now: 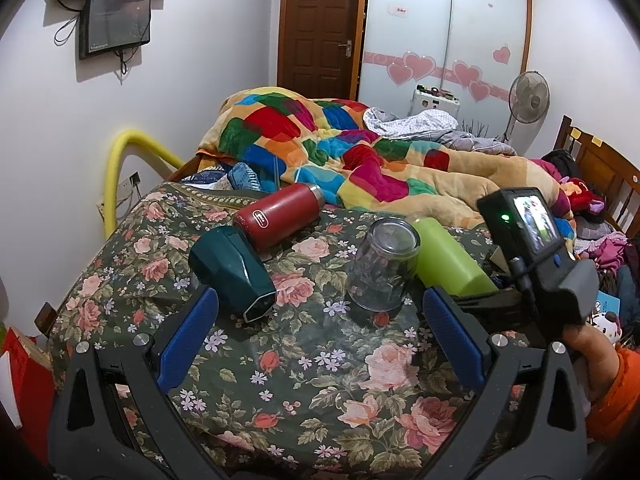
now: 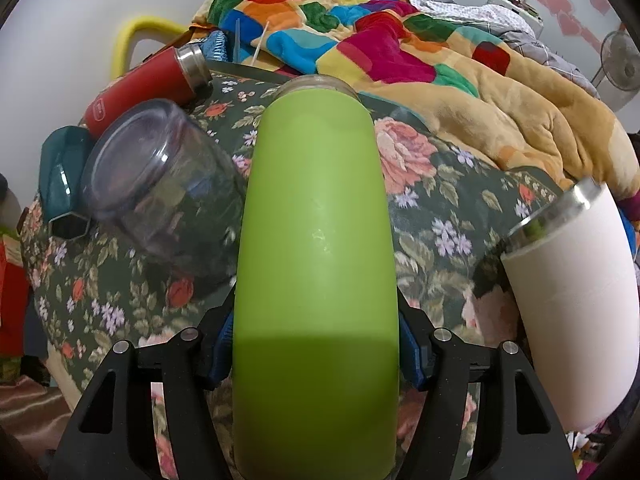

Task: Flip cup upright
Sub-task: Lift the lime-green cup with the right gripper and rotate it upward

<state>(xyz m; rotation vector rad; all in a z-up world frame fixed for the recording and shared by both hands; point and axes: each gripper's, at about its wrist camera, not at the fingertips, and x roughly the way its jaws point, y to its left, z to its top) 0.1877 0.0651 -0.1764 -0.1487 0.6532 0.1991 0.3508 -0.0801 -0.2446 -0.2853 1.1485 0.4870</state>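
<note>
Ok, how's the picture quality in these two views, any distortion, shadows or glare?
Left wrist view: strong fisheye bending with dark corners, and sharp on the clear glass. Right wrist view: the green cup fills the centre, bulged by the lens, its near end in shadow; small highlights on the glass.

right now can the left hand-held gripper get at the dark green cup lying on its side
Probably yes. The left hand-held gripper is open and empty, and the dark green cup lies just ahead of its left finger on the floral cover, with nothing between them. The clear glass stands off to the right.
</note>
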